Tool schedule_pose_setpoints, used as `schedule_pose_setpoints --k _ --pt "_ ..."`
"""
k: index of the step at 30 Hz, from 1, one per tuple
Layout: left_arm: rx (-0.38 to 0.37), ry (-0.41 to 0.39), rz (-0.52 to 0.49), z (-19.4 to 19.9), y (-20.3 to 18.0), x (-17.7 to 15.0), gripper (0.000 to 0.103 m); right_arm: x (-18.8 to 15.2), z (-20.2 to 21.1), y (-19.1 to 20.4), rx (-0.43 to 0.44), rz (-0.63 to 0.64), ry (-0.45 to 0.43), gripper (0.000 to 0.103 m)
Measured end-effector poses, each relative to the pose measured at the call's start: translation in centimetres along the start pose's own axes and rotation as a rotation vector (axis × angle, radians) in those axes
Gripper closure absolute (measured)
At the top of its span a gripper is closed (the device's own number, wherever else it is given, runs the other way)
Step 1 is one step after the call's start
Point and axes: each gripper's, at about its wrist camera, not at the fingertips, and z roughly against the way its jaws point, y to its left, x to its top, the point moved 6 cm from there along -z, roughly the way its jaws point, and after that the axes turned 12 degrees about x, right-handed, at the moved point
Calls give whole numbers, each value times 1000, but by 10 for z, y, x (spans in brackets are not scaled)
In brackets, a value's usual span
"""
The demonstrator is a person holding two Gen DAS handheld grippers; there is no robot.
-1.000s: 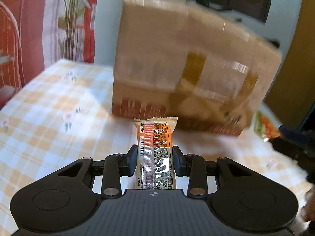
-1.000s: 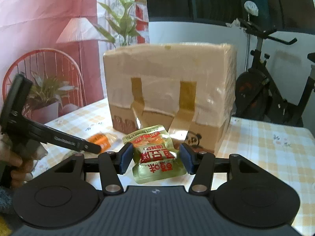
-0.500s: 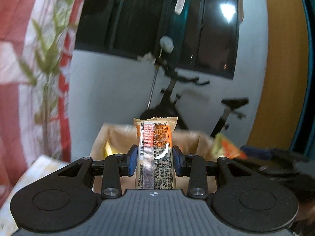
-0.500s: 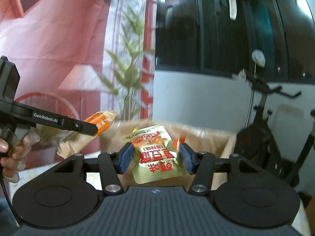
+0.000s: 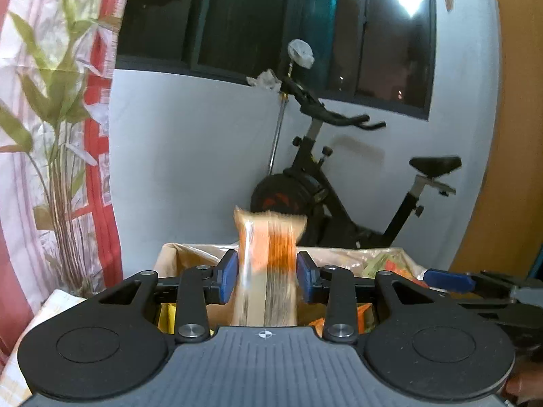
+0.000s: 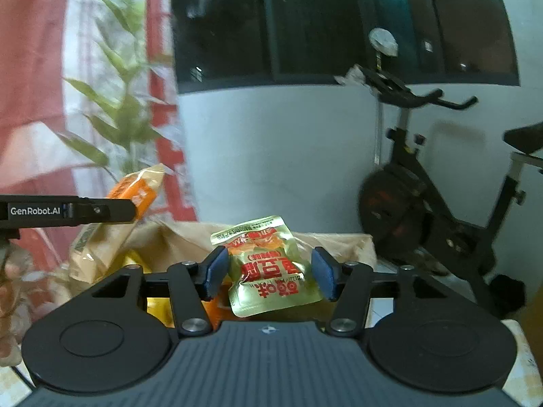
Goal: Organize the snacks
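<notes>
My left gripper (image 5: 266, 276) holds a long orange snack bar (image 5: 268, 264) upright above the open cardboard box (image 5: 169, 254); the bar is motion-blurred and the pads stand just off its sides. The bar and left gripper also show in the right wrist view (image 6: 112, 227). My right gripper (image 6: 269, 276) is over the same box (image 6: 342, 240) with a gold pouch with red lettering (image 6: 268, 271) between its fingers; the jaws stand wider than the pouch, which is slipping down. Several snack packs (image 5: 383, 261) lie inside the box.
An exercise bike (image 5: 339, 196) stands behind the box against a grey wall. A potted plant (image 5: 51, 118) and red-white curtain are at the left. The right gripper's tip (image 5: 448, 279) shows at the right of the left wrist view.
Both grippers rose from table level to above the open box. Both jaws have widened: the orange bar blurs as it slips, and the gold pouch sags loose between the right fingers.
</notes>
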Motion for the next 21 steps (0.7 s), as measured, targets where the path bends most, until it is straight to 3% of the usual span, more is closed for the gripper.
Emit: schedule_pose_setpoints --k 2,4,6,11,21 --pt "-6 6 -29 2 2 -2 43 -4 -3 -3 -11 -14 32 39" --pt "-5 1 -25 8 6 -2 32 -5 1 -4 -20 -24 39 40" --pt "-2 -5 -12 16 11 -2 27 -2 7 -2 -4 -32 23 31" --pt "39 -2 8 29 26 2 14 6 23 5 -22 -16 21 26" --pt "107 -39 -20 80 46 5 10 12 52 36 -29 2 17 12"
